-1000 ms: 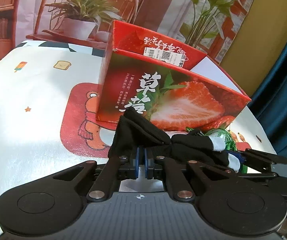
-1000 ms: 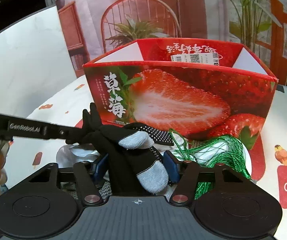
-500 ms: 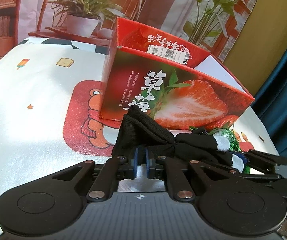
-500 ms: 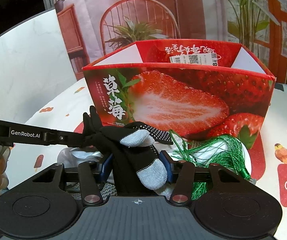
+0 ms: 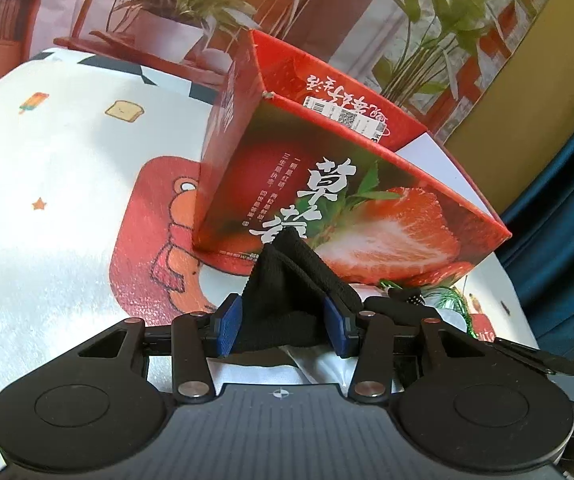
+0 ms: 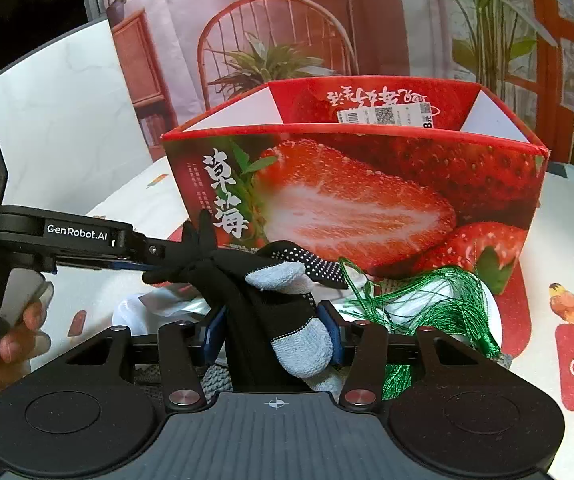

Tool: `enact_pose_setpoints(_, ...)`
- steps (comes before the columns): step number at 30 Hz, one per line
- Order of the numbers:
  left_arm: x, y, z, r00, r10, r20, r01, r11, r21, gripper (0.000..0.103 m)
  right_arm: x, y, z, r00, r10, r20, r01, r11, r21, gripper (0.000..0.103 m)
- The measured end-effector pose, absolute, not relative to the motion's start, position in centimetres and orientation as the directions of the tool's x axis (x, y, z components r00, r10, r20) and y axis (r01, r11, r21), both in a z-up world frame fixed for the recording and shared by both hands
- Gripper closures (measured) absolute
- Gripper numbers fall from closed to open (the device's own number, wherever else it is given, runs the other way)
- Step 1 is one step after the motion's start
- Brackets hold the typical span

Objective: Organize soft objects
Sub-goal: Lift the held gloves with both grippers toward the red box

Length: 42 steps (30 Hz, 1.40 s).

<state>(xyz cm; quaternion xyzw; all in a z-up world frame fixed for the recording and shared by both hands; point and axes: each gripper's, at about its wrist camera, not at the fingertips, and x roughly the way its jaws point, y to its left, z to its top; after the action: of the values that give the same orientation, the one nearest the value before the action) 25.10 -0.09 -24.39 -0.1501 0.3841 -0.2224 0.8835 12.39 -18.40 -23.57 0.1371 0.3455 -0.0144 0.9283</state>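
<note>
My left gripper had just been opening its jaws; they stood partly apart, with the bunched cuff of the black knit glove with pale grey fingertips rising between the blue pads. The cloth filled most of the gap, and I could not tell whether it was still pinched. My right gripper had drawn its jaws in a little, and they were closed on the finger end of the glove, with one grey fingertip against the right-hand pad. The glove stretched between my two grippers, lifted just off the bench.

Directly ahead stood the red open-topped cardboard box printed with strawberries, its near wall close behind the glove. The glove's highest fold reached only partway up that wall. The box's rim was above both sets of jaws.

A green thread tassel lay just to the right of my right jaws, against the foot of the box. To the left of the box, the white cartoon-printed cloth on the bench lay bare. My hand gripped the left handle at the picture's edge.
</note>
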Motion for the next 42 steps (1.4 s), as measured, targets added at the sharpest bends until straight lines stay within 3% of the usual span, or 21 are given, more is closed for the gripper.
enact_pose_setpoints(2, 24.9, -0.1, -24.4, 0.605, -0.508, -0.613, 0.279, 0.856, -0.435, 0.061, 12.4, -18.4, -23.6, 0.761, 0.068, -0.646, 0.121, 0.962, 0.243, 0.058)
enact_pose_setpoints(3, 24.9, -0.1, -24.3, 0.602, -0.512, -0.612, 0.283, 0.854, -0.436, 0.073, 12.4, -18.4, -23.6, 0.761, 0.068, -0.645, 0.121, 0.962, 0.245, 0.058)
enact_pose_setpoints(5, 24.7, -0.2, -24.2, 0.599, -0.521, -0.608, 0.29, 0.849, -0.441, 0.087, 12.4, -18.4, -23.6, 0.761, 0.069, -0.645, 0.122, 0.961, 0.247, 0.058)
enact_pose_setpoints(8, 24.1, -0.2, -24.0, 0.609, -0.508, -0.609, 0.297, 0.858, -0.419, 0.096, 12.4, -18.4, -23.6, 0.761, 0.07, -0.645, 0.122, 0.961, 0.247, 0.058)
enact_pose_setpoints(22, 21.7, -0.4, -21.6, 0.649, -0.468, -0.599, 0.334, 0.883, -0.328, 0.101, 12.1, -18.7, -22.9, 0.776, 0.054, -0.628, 0.137, 0.958, 0.252, 0.058)
enact_pose_setpoints(29, 20.4, -0.6, -20.6, 0.663, -0.463, -0.588, 0.368, 0.886, -0.282, 0.102, 12.4, -18.9, -22.3, 0.785, 0.041, -0.618, 0.129, 0.965, 0.229, 0.067)
enact_pose_setpoints(32, 20.3, -0.5, -20.6, 0.665, -0.453, -0.594, 0.366, 0.891, -0.27, 0.102, 12.6, -18.9, -21.9, 0.791, 0.046, -0.61, 0.111, 0.97, 0.216, 0.078)
enact_pose_setpoints(35, 21.2, -0.7, -20.5, 0.677, -0.417, -0.606, 0.377, 0.904, -0.2, 0.099, 13.1, -19.0, -21.2, 0.8, 0.044, -0.598, 0.089, 0.977, 0.192, 0.079)
enact_pose_setpoints(37, 22.0, -1.0, -20.4, 0.682, -0.422, -0.597, 0.42, 0.895, -0.152, 0.088, 13.7, -19.3, -21.0, 0.797, 0.03, -0.604, 0.087, 0.983, 0.164, 0.079)
enact_pose_setpoints(39, 22.7, -1.5, -20.6, 0.683, -0.416, -0.601, 0.462, 0.883, -0.085, 0.055, 14.4, -19.8, -21.2, 0.783, 0.033, -0.621, 0.079, 0.985, 0.152, 0.08)
enact_pose_setpoints(42, 23.5, -2.4, -21.2, 0.655, -0.44, -0.615, 0.546, 0.838, -0.018, 0.049, 15.2, -20.5, -21.9, 0.767, 0.032, -0.641, 0.075, 0.987, 0.139, 0.08)
